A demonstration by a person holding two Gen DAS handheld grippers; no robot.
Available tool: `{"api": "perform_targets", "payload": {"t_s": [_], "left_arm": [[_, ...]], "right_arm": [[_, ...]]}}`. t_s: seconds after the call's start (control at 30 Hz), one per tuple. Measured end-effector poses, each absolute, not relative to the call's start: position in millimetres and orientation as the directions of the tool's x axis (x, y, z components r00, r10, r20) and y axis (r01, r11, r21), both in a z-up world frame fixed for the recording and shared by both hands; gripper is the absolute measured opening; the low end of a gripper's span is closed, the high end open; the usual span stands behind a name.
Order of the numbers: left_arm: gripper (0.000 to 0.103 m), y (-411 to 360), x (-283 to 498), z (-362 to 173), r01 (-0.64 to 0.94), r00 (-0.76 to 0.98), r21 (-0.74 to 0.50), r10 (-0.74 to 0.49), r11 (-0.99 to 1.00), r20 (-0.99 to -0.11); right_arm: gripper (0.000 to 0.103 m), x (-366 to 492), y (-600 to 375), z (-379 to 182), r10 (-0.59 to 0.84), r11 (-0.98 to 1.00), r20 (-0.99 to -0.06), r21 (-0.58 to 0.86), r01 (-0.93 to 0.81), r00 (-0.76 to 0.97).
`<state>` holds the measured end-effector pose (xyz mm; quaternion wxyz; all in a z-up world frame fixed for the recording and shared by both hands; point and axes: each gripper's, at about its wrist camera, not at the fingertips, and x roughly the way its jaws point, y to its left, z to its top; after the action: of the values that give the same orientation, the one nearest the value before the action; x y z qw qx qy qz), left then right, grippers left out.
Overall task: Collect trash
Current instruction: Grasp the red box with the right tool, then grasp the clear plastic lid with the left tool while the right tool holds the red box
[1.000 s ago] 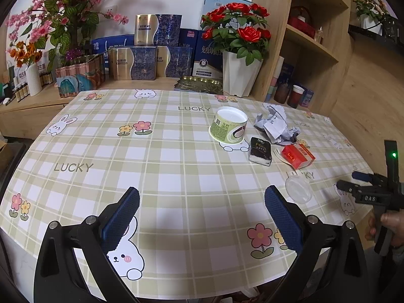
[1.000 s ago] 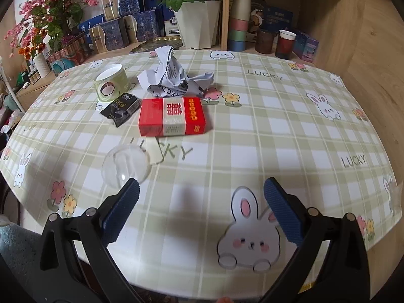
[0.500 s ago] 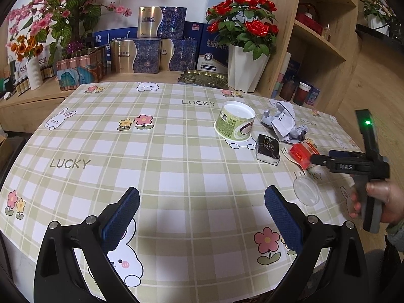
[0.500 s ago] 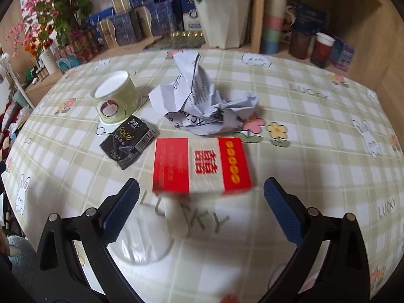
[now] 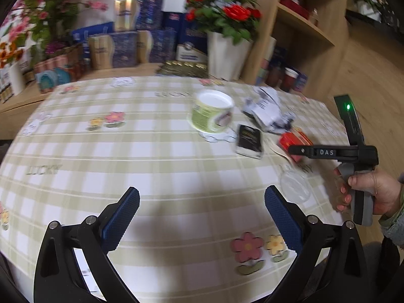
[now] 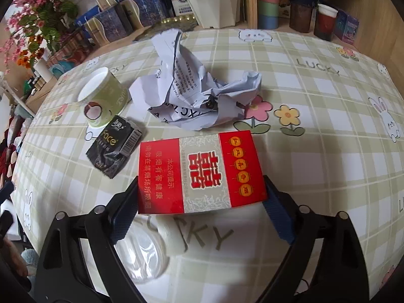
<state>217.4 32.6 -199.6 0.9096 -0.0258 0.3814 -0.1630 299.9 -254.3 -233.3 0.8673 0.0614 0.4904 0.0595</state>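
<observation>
A red cigarette pack [image 6: 199, 174] lies on the checked tablecloth [image 6: 315, 151], and my right gripper [image 6: 200, 209] is open with a finger at each end of it. Behind it lie crumpled white paper [image 6: 194, 96], a black wrapper [image 6: 113, 149] and a green paper cup [image 6: 103, 98]. A clear plastic lid [image 6: 141, 255] lies under the gripper. My left gripper [image 5: 202, 217] is open and empty over the near table. In its view are the cup [image 5: 212, 113], paper [image 5: 265, 111], wrapper [image 5: 248, 140], pack [image 5: 294, 141], lid [image 5: 295, 186] and the right gripper [image 5: 293, 149].
A white pot of red roses [image 5: 227, 53], gift boxes [image 5: 126, 43] and pink flowers [image 5: 40, 12] stand on the sideboard behind the table. Wooden shelves [image 5: 303, 25] with cups rise at the right. The table's right edge is near the pack.
My right gripper has moved forward and down until its open fingers flank the red cigarette pack. The left gripper has drifted slightly toward the trash and stays open.
</observation>
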Motion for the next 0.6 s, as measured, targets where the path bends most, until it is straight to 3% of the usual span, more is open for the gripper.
{"api": "perform_targets", "payload": {"t_s": [0.33,0.6], "left_arm": [[0.097,-66,229,-216,0.501,0.514,-0.177,-0.457,0.847,-0.726],[0.097,-125,245,-247,0.532,0.432,-0.134,-0.404,0.836,-0.806]], "right_arm": [[0.089,241,-296,-211,0.146,0.986,-0.784,0.166,-0.023,0.603],[0.089,208,-342,-202,0.104,0.984,-0.776,0.172,0.05,0.622]]}}
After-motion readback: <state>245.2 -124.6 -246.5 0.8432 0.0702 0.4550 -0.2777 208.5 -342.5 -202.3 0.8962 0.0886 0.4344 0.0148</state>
